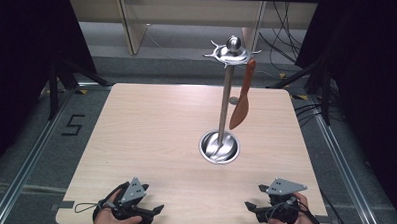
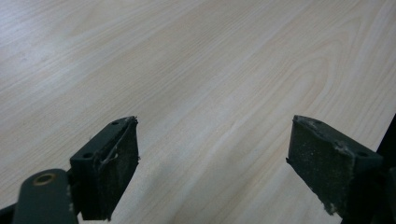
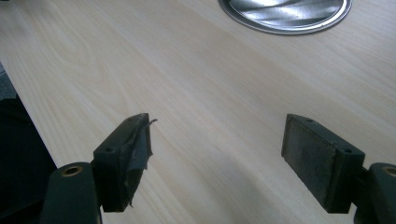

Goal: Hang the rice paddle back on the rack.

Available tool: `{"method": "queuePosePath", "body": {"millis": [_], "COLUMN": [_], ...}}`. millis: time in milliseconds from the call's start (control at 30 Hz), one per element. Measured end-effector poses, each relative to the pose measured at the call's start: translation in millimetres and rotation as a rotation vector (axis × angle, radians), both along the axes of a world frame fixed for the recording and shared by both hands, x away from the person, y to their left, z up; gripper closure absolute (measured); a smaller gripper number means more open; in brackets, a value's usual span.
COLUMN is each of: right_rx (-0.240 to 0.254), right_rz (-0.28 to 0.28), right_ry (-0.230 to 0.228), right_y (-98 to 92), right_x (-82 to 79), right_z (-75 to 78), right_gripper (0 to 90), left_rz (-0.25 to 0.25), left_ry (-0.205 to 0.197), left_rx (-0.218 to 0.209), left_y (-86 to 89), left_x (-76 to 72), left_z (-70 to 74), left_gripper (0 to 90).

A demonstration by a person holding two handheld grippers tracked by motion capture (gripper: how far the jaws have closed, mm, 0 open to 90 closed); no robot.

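High view had the wooden spatula [image 1: 241, 101] hanging from the metal stand [image 1: 225, 100], well ahead of left claw [image 1: 155, 210] and right claw [image 1: 250, 208], both wide open, empty, right gripper view caught the stand's base [image 3: 285, 16] ahead over bare table [image 3: 196, 93].

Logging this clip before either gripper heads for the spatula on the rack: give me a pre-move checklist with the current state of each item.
1. Left gripper open with nothing between the jaws: ok.
2. Right gripper open with nothing between the jaws: ok.
3. Wooden spatula hanging from a hook on the rack top, blade down: ok.
4. Metal rack upright, its round base flat on the table: ok.
5. Bare tabletop between both grippers and the rack base: ok.
6. How firmly the spatula sits on its hook: cannot tell, the hook is too small to see.
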State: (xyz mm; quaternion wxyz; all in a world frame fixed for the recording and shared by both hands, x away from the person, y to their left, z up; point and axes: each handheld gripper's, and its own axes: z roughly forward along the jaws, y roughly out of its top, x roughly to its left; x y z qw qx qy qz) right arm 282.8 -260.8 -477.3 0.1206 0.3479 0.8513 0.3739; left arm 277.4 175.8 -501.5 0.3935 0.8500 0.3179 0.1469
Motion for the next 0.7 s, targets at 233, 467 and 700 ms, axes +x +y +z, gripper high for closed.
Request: {"method": "queuePosePath", "body": {"millis": [233, 467, 700], "right_rx": [0.002, 0.0, 0.0], "right_rz": [0.01, -0.005, -0.005], "right_ry": [-0.003, -0.012, 0.0], "right_y": [-0.6, -0.8, -1.1], "right_x": [0.1, -0.4, -0.3], "right_z": [-0.9, -0.9, -0.7], "right_gripper": [25.1, 25.0, 25.1], "left_rz": [0.003, 0.002, -0.003], "left_ry": [0.002, 0.002, 0.002], "left_rx": [-0.002, -0.003, -0.003], "left_y": [-0.1, -0.3, -0.3], "left_x": [-0.3, -0.1, 0.1], "left_z": [0.0, -0.1, 0.0], "left_gripper": [15.8, 15.8, 15.8]}}
